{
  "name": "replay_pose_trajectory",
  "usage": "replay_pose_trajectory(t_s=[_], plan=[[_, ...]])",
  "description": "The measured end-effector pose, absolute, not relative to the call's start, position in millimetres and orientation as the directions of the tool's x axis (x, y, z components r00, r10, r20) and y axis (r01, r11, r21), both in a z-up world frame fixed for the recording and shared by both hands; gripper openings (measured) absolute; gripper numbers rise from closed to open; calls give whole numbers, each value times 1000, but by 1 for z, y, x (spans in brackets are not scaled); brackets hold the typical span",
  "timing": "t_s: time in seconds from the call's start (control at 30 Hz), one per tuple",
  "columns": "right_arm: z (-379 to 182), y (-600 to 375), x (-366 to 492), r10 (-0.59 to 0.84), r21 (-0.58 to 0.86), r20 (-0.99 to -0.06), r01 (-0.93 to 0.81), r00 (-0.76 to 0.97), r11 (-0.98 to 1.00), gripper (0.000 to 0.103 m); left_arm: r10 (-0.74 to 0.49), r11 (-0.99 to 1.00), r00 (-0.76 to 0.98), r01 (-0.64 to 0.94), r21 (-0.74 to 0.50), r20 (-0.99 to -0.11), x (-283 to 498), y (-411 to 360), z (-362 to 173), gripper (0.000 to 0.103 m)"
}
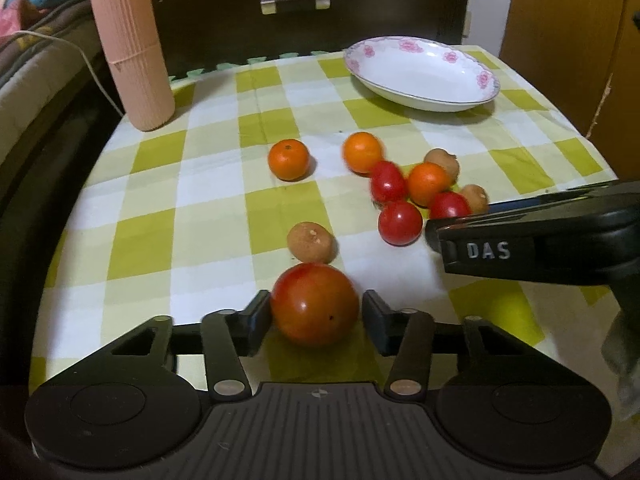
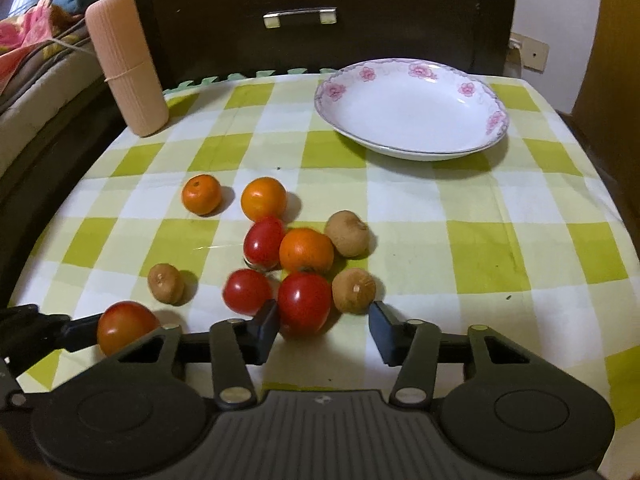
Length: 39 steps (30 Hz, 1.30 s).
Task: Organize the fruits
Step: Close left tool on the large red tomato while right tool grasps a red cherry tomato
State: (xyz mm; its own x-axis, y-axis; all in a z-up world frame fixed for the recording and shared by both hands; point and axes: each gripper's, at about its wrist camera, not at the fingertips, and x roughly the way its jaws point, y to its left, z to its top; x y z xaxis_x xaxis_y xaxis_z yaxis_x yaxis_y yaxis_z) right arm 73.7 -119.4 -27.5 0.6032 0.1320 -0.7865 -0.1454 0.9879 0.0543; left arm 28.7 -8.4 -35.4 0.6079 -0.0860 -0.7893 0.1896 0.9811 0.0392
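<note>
Spanning the checked tablecloth [image 2: 420, 208] w/ the flowered dish [image 2: 412, 116] empty at the far side, both grippers want centred, gentle squeezes: left gripper [image 1: 316, 314] jaws nearly pinching the big tomato [image 1: 315, 304], right gripper [image 2: 324, 328] jaws spread round a smaller tomato [image 2: 304, 302].

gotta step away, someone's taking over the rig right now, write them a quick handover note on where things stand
Left gripper: open, jaws either side of the big tomato, not clamped.
Right gripper: open, a small red tomato just inside its left finger.
All fruit is loose on the checked cloth: three oranges, three brown fruits and the other small tomatoes, mostly clustered mid-table.
Done: nothing is in the floral plate at the far right.
Left: every fruit is yet to be sorted.
</note>
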Motion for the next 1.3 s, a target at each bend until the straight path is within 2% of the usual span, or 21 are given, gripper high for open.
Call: replay_pose_trajectory(t_s=[0.03,0.07,0.2,0.4,0.67,0.77,0.93,1.13,1.3], plan=[[-27,-119,74,147,64,-789,-157,596,985,28,-90,981,607,193,37,-790,28,-8,-35,53],[-27,-118,73,155,70,-791,-164,592,984,23,-93,980,606,195,34,-790,28,-8,-35,53],[-26,-112,71,141,44,-793,-177,592,983,20,-100,980,599,198,25,-794,28,-6,-35,52],[-23,-123,63,172,84,-786,-173,594,981,14,-99,981,595,192,21,-797,28,-6,-34,52],[-23,-131,59,202,119,-787,-178,583,977,14,-102,982,592,187,13,-799,27,-7,-34,52],[-20,-128,58,243,143,-783,-214,573,966,14,-107,982,588,187,6,-802,28,-6,-34,56],[-21,-109,67,236,82,-786,-282,571,956,21,-126,976,573,216,2,-810,26,-9,-36,71],[-26,-108,83,224,64,-800,-293,557,954,33,-134,975,569,224,-4,-812,25,-9,-36,74],[-28,-102,93,238,45,-797,-339,555,940,37,-143,973,564,230,-11,-813,26,-10,-36,78]])
